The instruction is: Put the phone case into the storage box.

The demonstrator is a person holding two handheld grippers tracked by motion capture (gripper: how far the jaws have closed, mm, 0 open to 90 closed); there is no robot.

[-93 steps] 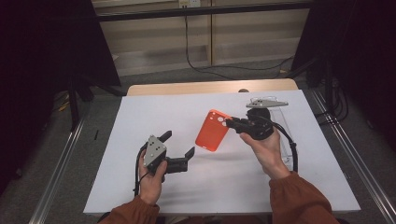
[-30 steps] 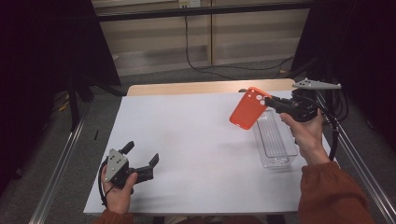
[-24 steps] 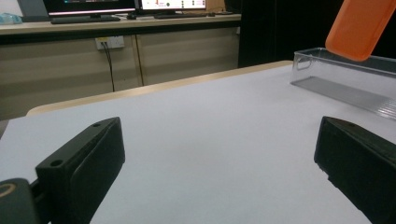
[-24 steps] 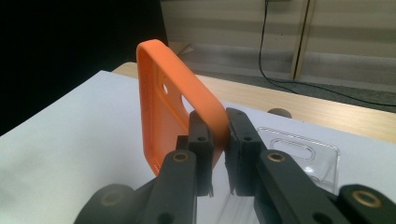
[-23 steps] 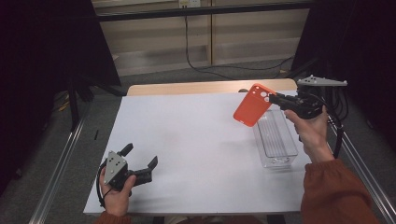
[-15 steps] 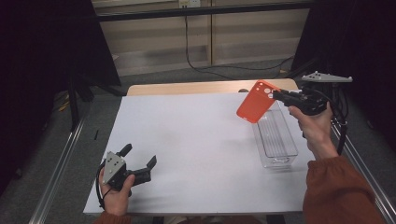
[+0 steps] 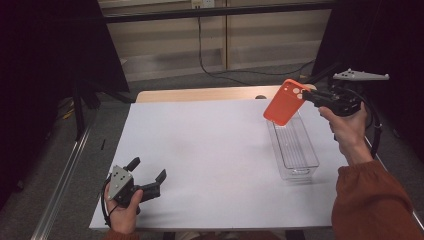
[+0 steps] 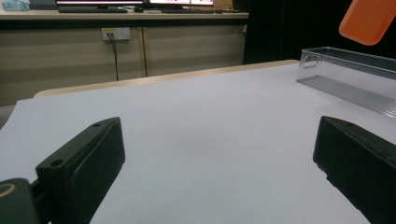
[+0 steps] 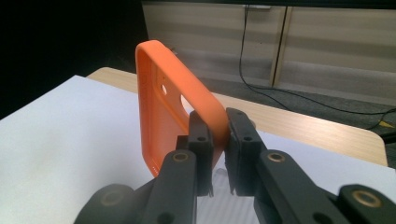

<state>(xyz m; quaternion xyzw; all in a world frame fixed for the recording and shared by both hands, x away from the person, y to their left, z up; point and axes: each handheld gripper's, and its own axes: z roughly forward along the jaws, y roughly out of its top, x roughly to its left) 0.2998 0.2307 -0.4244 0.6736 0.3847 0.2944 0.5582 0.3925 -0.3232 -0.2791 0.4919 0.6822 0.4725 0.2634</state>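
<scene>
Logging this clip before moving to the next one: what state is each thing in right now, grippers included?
Phone case: orange, empty, held in the air above the bin's far end, tilted.
Bin: clear plastic, empty, standing on the table.
Right gripper: shut on the phone case's edge.
Left gripper: open, holding nothing, low over the table's near left corner.

Orange phone case (image 8: 369,19): cut off by the top edge in the left gripper view.
Clear bin (image 8: 355,77): right end cut off there.
Case edge inside the jaws: hidden.
</scene>
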